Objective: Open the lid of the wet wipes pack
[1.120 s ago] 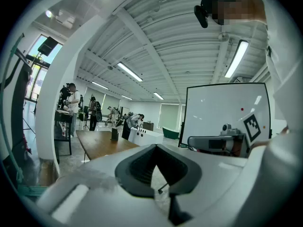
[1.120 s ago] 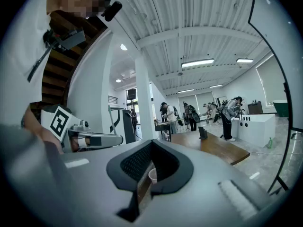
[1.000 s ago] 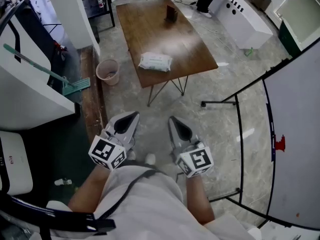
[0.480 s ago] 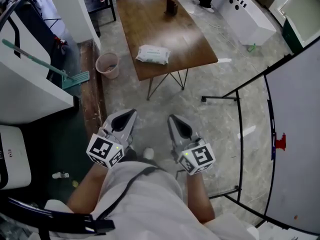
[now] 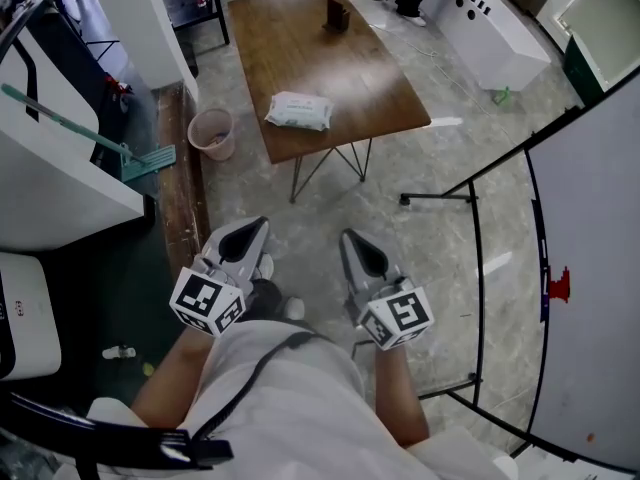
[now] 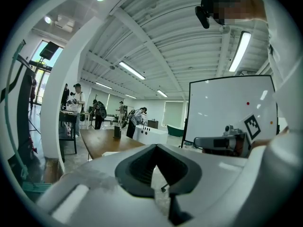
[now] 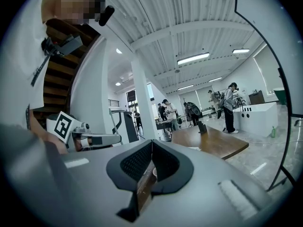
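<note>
Brown wooden counter (image 5: 350, 88), white wet wipes pack (image 5: 297, 111) far off; left claw (image 5: 260, 225) and right claw (image 5: 348, 236) closed, empty. Arriving shut risks shoving pack.

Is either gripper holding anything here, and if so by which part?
Nothing is held. The left gripper and right gripper are both shut and empty, apart from the wet wipes pack lying on the table.

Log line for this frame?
stage: pre-reach | wet wipes pack: on table, untouched | left gripper: shut, empty | right gripper: shut, empty
</note>
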`<state>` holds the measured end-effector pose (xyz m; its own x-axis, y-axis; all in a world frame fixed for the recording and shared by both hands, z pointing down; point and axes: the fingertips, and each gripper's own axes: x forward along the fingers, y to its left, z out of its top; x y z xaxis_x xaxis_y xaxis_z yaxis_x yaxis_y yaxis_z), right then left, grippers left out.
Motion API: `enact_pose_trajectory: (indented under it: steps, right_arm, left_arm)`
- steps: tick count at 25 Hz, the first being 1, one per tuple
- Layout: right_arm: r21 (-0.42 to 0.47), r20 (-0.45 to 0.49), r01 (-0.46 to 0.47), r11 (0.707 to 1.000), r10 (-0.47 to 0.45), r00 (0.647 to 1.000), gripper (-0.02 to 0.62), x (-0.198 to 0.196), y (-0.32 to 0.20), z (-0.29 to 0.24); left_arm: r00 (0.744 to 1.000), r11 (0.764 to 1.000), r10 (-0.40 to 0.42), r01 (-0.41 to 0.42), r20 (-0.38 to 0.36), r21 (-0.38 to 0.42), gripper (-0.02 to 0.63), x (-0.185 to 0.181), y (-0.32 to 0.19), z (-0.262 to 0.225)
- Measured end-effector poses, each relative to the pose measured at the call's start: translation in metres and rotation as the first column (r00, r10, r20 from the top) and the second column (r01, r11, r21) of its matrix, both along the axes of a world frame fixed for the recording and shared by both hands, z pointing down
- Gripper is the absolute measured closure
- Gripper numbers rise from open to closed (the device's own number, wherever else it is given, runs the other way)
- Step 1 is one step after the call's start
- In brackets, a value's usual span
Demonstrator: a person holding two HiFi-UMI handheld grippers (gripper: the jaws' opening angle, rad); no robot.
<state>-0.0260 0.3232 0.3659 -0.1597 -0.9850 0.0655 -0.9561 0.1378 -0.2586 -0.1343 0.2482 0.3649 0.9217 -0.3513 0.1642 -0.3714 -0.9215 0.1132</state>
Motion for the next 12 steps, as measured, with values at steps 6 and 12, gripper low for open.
enact_pose_trajectory:
  steps: [6,12]
  right_arm:
    - [0.006,0.006,-0.014,1.000,0.014,1.000,0.586,0.012,-0.010,0.001]
    - [0.003,-0.009,-0.030,1.000,0.030,1.000,0.586,0.025,-0.035,0.004]
  left_arm:
    - [1.000,1.000,0.025,-0.025,0.004,0.018,0.601,0.018,-0.012,-0.004]
    - [0.999,0.999,0.045,-0.045,-0.001,0.010,0.601,0.034,-0.040,0.000]
